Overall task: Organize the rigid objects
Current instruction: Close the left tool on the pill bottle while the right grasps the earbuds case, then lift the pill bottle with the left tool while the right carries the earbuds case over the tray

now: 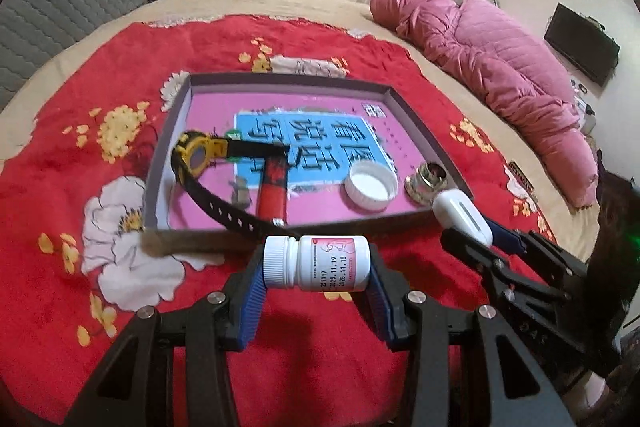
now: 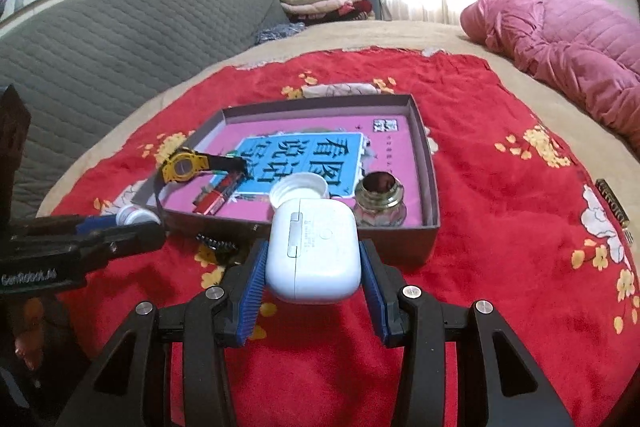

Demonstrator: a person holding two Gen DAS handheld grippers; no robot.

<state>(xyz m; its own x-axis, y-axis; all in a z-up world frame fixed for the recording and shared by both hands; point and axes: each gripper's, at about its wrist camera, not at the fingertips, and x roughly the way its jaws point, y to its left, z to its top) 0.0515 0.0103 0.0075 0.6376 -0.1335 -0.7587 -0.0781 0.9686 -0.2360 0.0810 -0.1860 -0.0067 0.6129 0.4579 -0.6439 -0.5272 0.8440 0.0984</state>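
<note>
We see the left gripper clamped on the white pill bottle; right gripper grips earbud case near tray.

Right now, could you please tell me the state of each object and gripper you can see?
left gripper: shut on the pill bottle
pill bottle: capped, held sideways
right gripper: shut on the earbud case
earbud case: lid closed, held
box: open, on the red blanket
watch: lying in the box, strap unbuckled
white cap: upturned, in the box
glass jar: uncapped, upright, in the box
</note>
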